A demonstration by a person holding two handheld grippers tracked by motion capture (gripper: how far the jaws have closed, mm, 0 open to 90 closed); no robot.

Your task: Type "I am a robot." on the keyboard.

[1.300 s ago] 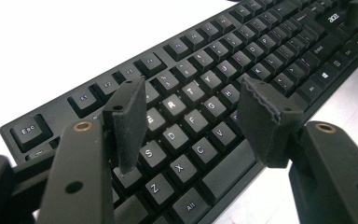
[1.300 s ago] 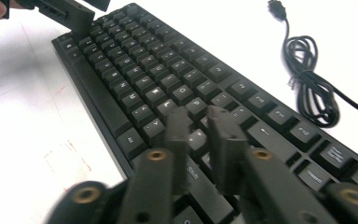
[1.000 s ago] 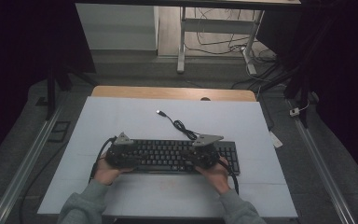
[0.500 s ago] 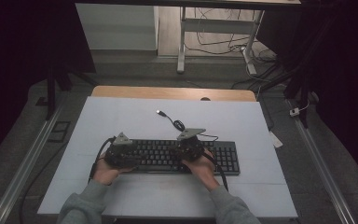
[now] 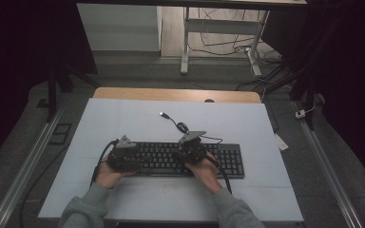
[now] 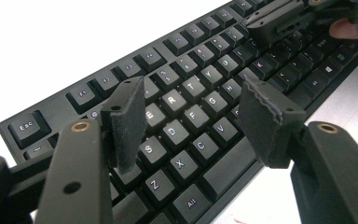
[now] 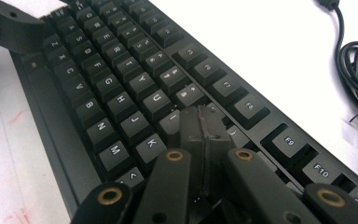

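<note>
One black keyboard lies flat near the front edge of the white table, its long axis running left to right across the person's view, with the function row on the far side and the space bar toward the person. Its keys are dark with pale legends — Esc sits at the left end. Its black cable curls away behind it toward a loose plug. The left gripper hovers over the left-hand letters, jaws spread with nothing between them. The right gripper sits over the middle keys, jaws clenched together on nothing.
</note>
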